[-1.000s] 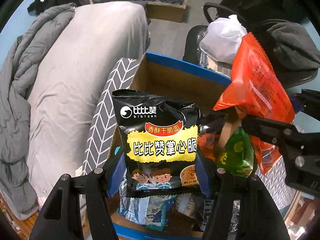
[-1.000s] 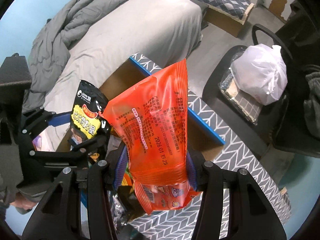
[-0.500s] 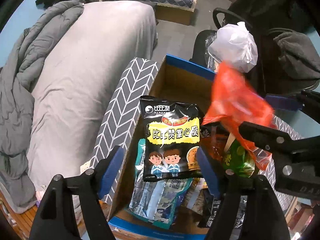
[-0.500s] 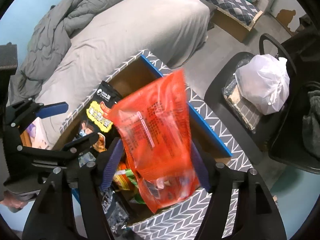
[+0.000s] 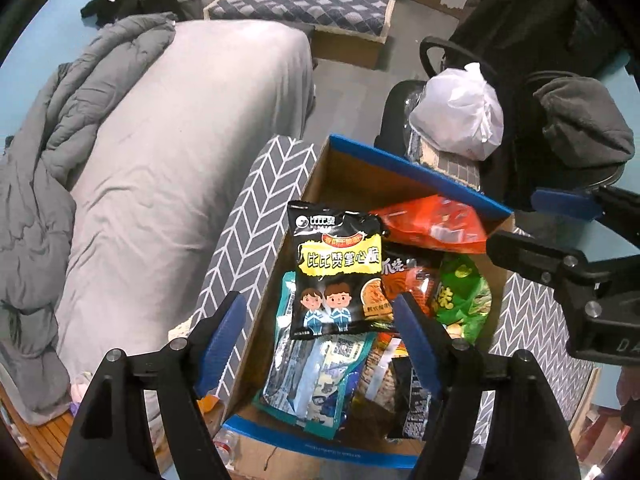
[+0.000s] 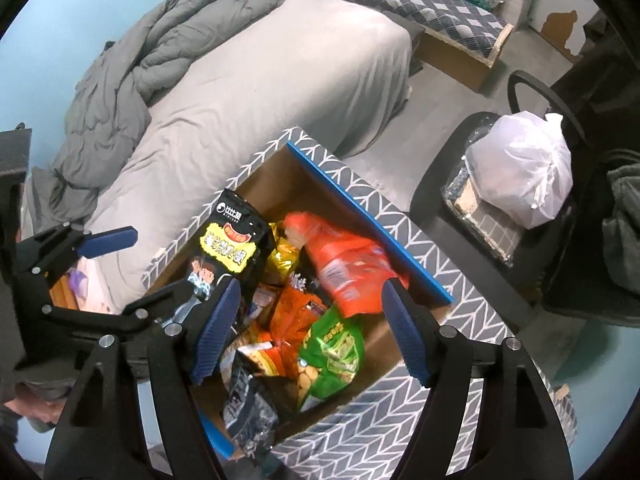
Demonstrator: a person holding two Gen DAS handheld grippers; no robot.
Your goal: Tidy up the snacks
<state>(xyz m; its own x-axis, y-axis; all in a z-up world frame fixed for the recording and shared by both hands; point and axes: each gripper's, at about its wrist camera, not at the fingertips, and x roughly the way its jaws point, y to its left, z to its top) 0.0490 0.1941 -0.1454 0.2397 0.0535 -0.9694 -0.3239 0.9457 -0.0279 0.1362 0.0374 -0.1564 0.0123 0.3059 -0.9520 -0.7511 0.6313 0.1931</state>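
Left wrist view takes in a bedroom: a bed (image 5: 180, 152) with a grey sheet fills the left half of the frame, a rumpled grey duvet (image 5: 48, 128) piled along its far left edge. At upper centre a low bench with a checked cushion (image 5: 300, 4) stands on the grey floor, and at upper right a black chair (image 5: 404, 112) carries a white plastic bag (image 5: 460, 116). A cardboard box (image 5: 356, 176) with blue-edged flaps and a grey chevron wrap sits at lower centre, just beside the bed.

A second ago the left gripper (image 5: 320, 320) was clamped on the black noodle packet (image 5: 340, 268) and the right gripper (image 6: 308, 320) on the orange snack bag (image 6: 344, 264), both held above the box. Now both packets lie inside it, and each gripper's blue-padded fingers (image 5: 222, 332) stand wide apart, holding nothing.

Within the box, the black noodle packet rests on top toward the left side, and the orange snack bag lies along the far right wall under the blue flap edge. Below them in the frame sit a green snack bag (image 6: 332, 356), a gold packet (image 6: 284, 256), an orange-red packet (image 6: 300, 308), a teal and grey packet (image 5: 316, 376) and a dark packet (image 6: 248, 404) at the near edge, heaped together and overlapping.
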